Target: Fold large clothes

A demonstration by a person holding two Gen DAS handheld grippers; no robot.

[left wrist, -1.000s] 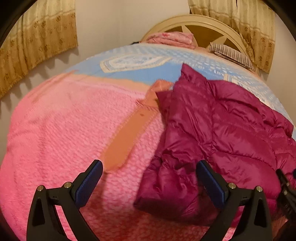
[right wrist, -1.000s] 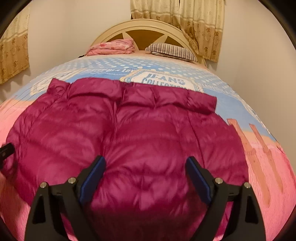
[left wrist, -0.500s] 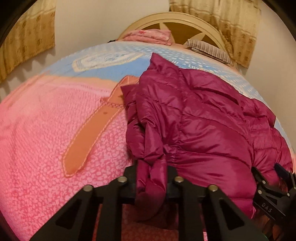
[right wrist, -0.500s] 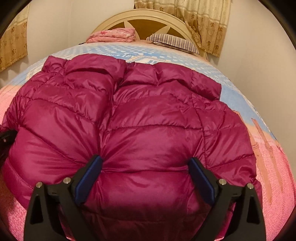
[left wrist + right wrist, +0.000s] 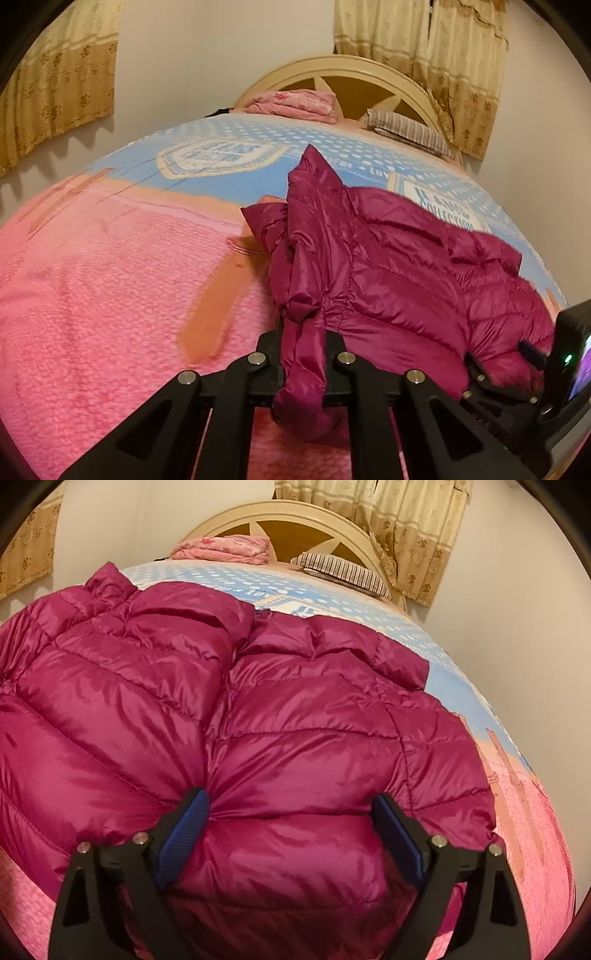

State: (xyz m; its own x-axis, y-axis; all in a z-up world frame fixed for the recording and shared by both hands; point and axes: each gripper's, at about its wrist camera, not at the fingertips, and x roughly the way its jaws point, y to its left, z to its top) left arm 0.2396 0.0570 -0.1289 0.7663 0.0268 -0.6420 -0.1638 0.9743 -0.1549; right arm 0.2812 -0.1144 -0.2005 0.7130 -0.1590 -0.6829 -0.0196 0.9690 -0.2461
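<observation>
Left tongs [image 5: 303, 354] clamped on magenta jacket [image 5: 399, 280] edge; right tongs [image 5: 291, 834] spread, straddling hem.

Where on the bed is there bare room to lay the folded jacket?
Free: the pink bedspread left of the jacket, and the blue dotted band before the pillow and folded pink blanket. Crowded: the right side, under the jacket and both grippers.
</observation>
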